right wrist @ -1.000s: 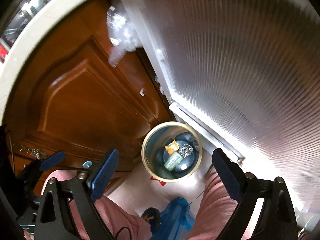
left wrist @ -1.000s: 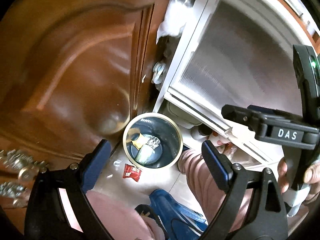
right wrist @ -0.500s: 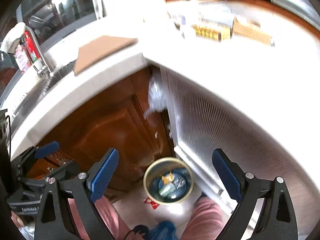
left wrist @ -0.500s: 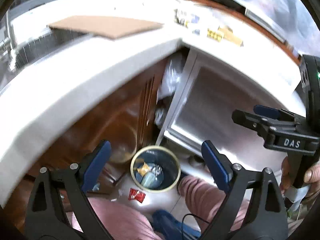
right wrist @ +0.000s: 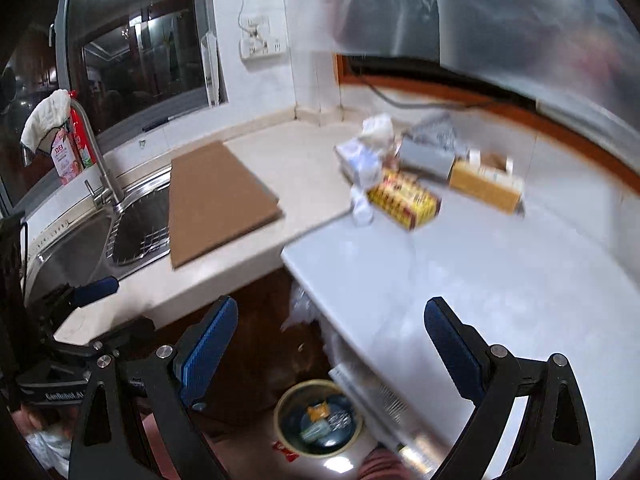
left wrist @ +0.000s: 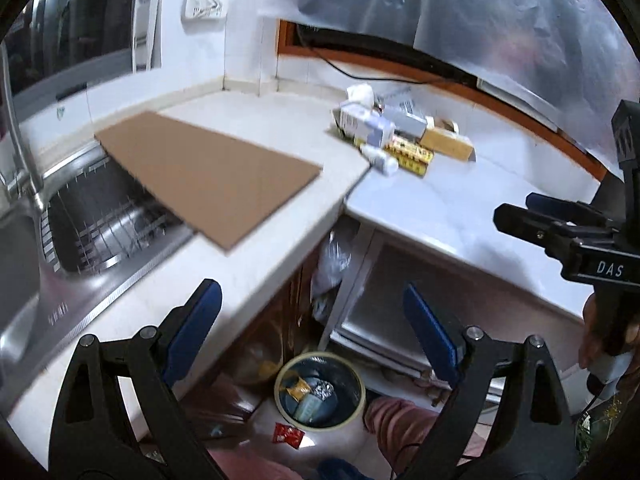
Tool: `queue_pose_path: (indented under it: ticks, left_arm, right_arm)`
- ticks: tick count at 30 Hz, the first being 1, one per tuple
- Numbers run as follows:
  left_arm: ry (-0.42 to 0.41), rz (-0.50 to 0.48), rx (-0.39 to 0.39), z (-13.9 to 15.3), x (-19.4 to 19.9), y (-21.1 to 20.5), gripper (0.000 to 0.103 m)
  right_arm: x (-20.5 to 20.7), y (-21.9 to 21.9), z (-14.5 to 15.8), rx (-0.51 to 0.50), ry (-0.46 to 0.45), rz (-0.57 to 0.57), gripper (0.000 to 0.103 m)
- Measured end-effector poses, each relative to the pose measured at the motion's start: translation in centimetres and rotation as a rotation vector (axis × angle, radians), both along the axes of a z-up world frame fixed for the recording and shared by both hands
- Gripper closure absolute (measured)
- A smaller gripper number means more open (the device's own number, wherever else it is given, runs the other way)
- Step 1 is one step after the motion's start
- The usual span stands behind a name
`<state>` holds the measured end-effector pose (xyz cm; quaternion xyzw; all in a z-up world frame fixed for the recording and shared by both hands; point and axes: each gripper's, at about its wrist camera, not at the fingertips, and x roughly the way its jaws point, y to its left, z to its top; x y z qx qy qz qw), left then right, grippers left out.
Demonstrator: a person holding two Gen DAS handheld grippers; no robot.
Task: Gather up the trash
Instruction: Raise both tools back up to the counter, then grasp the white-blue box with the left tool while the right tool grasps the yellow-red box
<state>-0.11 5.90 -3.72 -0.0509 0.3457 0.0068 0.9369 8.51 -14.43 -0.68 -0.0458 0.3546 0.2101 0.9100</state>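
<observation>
A round trash bin point(left wrist: 320, 394) stands on the floor below the counter, holding a few wrappers; it also shows in the right wrist view point(right wrist: 318, 418). A red wrapper point(left wrist: 287, 435) lies on the floor beside it. A pile of boxes and packets point(left wrist: 400, 136) sits on the white countertop, also seen in the right wrist view point(right wrist: 420, 172). My left gripper point(left wrist: 312, 320) is open and empty, high above the bin. My right gripper point(right wrist: 328, 344) is open and empty too, and it shows at the right of the left wrist view point(left wrist: 568, 236).
A brown cardboard sheet point(left wrist: 208, 176) lies on the counter, overhanging the steel sink point(left wrist: 100, 216). A faucet point(right wrist: 96, 160) stands at the sink. A wooden cabinet door and a white appliance point(left wrist: 400, 312) are under the counter. Pink-trousered legs show at the bottom.
Both grippers have risen and tilted up from the bin under the counter. The countertop, sink and box pile have come into view, and the bin now looks small and low.
</observation>
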Motion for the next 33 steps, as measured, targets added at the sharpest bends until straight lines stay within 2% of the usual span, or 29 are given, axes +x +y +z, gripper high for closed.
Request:
queue_pose_path:
  ticks: [4, 7, 13, 17, 19, 21, 27, 33]
  left_arm:
    - [-0.027, -0.002, 0.022, 2.3, 2.4, -0.1, 0.013]
    - [-0.028, -0.007, 0.052, 3.3, 4.7, -0.1, 0.013]
    - [0.017, -0.01, 0.068, 3.3, 10.0, 0.4, 0.013]
    - [0.075, -0.045, 0.04, 2.3, 13.7, 0.1, 0.013]
    - [0.095, -0.069, 0.024, 1.8, 15.3, -0.4, 0.013]
    - [0.118, -0.091, 0.013, 1.4, 17.2, -1.0, 0.013]
    - [0.156, -0.135, -0.027, 1.2, 23.2, -3.2, 0.013]
    - [0.213, -0.124, -0.095, 1.2, 31.1, -4.6, 0.013]
  right_arm:
    - [2.5, -0.8, 2.4, -0.028, -0.044, 0.0, 0.007]
    - [4.8, -1.3, 3.1, -0.047, -0.058, -0.003, 0.007]
    - [10.7, -3.3, 2.6, -0.057, -0.025, -0.049, 0.007]
    - [14.1, -4.3, 1.1, -0.072, -0.011, -0.067, 0.009]
    - [15.9, -4.4, 0.3, -0.091, -0.004, -0.071, 0.014]
    - [18.0, -4.2, -0.7, -0.1, 0.019, -0.06, 0.024]
    - [23.4, -2.6, -4.0, -0.104, 0.095, 0.017, 0.024]
    - [26.2, -1.1, -6.1, -0.088, 0.136, 0.07, 0.024]
